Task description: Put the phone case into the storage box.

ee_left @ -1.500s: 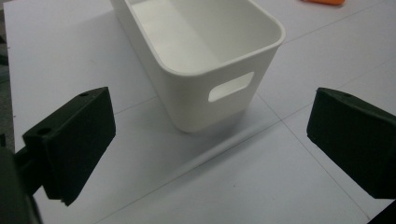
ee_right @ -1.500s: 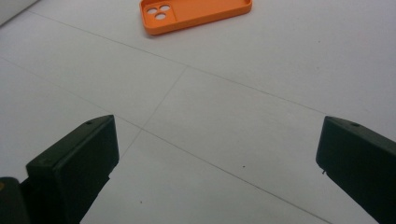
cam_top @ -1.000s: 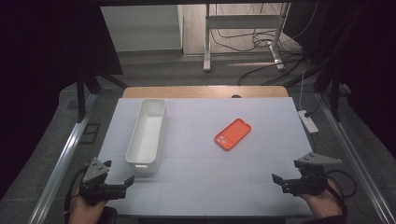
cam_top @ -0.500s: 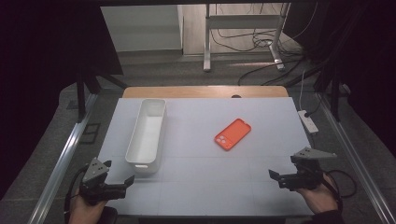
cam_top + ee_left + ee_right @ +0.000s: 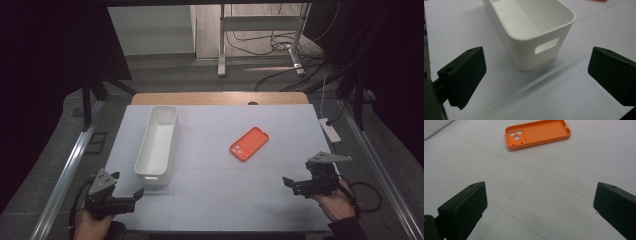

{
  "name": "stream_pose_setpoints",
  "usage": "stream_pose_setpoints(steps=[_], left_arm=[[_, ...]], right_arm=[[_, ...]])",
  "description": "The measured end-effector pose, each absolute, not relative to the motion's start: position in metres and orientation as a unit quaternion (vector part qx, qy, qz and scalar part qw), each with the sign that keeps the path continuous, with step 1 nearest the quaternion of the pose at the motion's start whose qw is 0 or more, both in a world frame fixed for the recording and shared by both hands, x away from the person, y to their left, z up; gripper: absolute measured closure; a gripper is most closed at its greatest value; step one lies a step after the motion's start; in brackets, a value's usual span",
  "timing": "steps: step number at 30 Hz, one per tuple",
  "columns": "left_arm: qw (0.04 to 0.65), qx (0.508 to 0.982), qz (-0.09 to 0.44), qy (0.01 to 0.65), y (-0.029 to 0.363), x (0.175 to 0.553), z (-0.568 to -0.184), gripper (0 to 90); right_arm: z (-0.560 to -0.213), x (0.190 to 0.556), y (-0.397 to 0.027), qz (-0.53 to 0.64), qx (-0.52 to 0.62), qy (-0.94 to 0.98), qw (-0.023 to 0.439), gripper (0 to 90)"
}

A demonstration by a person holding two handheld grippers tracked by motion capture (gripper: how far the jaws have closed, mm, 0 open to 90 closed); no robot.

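An orange phone case [image 5: 249, 143] lies inner side up on the white table [image 5: 220, 200], right of centre. In the right gripper view, the case [image 5: 537, 133] lies ahead of the jaws with its camera holes to the left. My right gripper [image 5: 291, 185] [image 5: 539, 207] hovers open near the front right, well short of the case. A long white bin [image 5: 157, 145] stands empty at the left. Its near end with a handle slot [image 5: 529, 27] is just ahead of my left gripper [image 5: 129, 184] [image 5: 536, 75], which is open and holds nothing.
A white power strip [image 5: 331, 130] lies on the table's right edge. A wooden strip [image 5: 220, 98] borders the far edge. Metal rails [image 5: 70, 170] run along both sides. Cables lie on the floor beyond.
My right gripper has shifted a little left and forward toward the phone case. The left gripper, bin and case have stayed put.
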State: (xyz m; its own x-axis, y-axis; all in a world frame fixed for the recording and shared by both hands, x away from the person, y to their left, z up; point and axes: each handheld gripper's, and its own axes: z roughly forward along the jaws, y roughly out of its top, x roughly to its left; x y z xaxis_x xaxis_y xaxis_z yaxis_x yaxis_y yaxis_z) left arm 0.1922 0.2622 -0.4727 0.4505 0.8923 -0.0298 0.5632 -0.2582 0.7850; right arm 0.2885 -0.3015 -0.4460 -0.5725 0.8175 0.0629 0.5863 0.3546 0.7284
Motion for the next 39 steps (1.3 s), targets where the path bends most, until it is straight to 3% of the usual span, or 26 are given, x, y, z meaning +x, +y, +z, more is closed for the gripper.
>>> stream_pose_setpoints(steps=[39], left_arm=[[0.382, 0.761, 0.215, 0.478, 0.262, 0.194, -0.473, 2.7]], right_arm=[[-0.452, 0.347, -0.271, 0.342, 0.423, 0.827, 0.144, 0.0]])
